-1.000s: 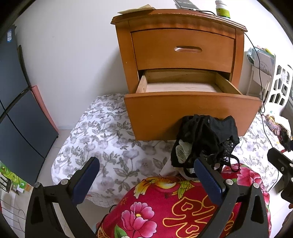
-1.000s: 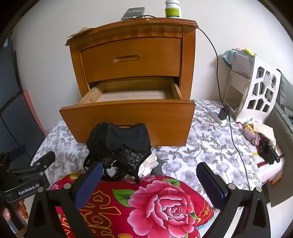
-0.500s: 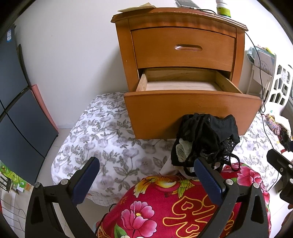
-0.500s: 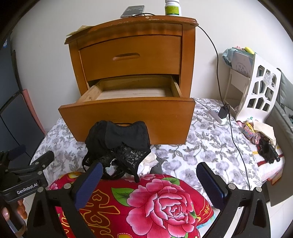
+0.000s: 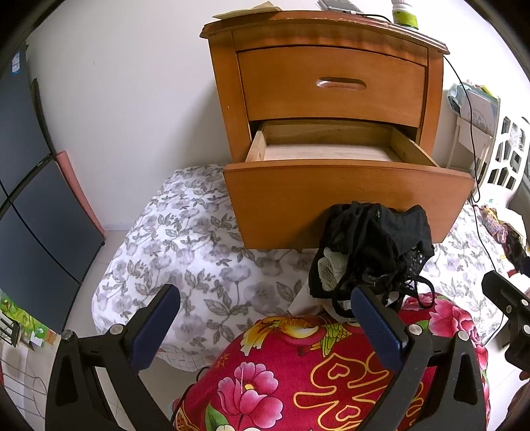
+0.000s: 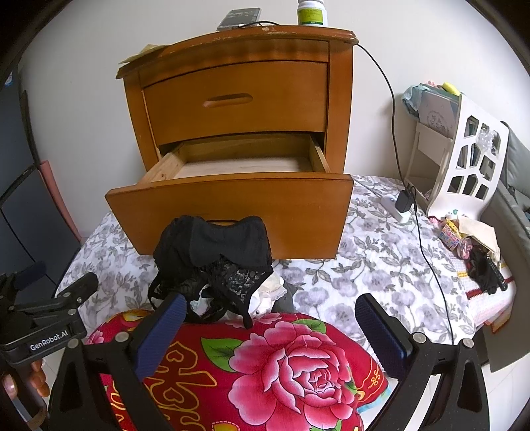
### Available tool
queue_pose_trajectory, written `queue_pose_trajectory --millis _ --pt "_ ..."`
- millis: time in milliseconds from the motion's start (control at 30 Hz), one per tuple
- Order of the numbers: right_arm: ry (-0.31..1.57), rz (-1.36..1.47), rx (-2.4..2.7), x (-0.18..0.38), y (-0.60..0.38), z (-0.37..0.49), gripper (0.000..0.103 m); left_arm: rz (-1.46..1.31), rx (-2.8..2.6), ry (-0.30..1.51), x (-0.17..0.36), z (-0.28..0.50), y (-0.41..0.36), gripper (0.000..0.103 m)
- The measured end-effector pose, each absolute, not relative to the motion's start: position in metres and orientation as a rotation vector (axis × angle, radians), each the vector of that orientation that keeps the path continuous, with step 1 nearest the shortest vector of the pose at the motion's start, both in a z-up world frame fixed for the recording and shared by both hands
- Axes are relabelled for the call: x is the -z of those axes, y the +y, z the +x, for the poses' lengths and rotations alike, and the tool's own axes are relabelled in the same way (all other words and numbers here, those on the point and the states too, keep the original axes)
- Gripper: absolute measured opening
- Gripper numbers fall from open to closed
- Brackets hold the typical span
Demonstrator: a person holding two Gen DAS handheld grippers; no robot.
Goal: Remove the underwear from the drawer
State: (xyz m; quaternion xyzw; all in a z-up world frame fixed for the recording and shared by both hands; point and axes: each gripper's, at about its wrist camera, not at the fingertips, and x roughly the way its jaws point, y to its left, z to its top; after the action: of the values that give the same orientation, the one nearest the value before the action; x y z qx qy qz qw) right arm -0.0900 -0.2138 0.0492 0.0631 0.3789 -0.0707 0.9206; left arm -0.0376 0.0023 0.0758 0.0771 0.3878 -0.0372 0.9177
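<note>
A wooden nightstand has its lower drawer [image 5: 347, 195] [image 6: 232, 209] pulled out, and the inside shows only a bare wood floor. A heap of black lace underwear [image 5: 371, 252] [image 6: 212, 262] with some white pieces lies on the red floral pillow [image 5: 318, 371] [image 6: 265, 371], just in front of the drawer face. My left gripper [image 5: 265, 325] is open and holds nothing; its right finger overlaps the heap's near edge. My right gripper [image 6: 271, 331] is open too, with its left finger just under the heap. Each gripper shows at the edge of the other's view.
The nightstand stands on a grey floral bedspread [image 5: 185, 252] [image 6: 381, 265]. On its top are a phone [image 6: 240, 18] and a green-labelled bottle [image 6: 311, 13], with a black cable [image 6: 414, 199] running down to a charger. A white openwork rack [image 6: 463, 159] stands right; dark panels [image 5: 29, 199] stand left.
Both views have crept slightly; the nightstand sits a touch higher in the frames. The underwear heap and both open grippers stay as they were.
</note>
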Motion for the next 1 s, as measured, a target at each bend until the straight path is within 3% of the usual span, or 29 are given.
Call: queue_pose_trajectory --millis 1000 --pt "0.787 0.135 0.147 -0.0458 -0.2136 -0.0906 0.103 0.135 0.054 0.797 -0.0756 -0.0364 0.006 0.103"
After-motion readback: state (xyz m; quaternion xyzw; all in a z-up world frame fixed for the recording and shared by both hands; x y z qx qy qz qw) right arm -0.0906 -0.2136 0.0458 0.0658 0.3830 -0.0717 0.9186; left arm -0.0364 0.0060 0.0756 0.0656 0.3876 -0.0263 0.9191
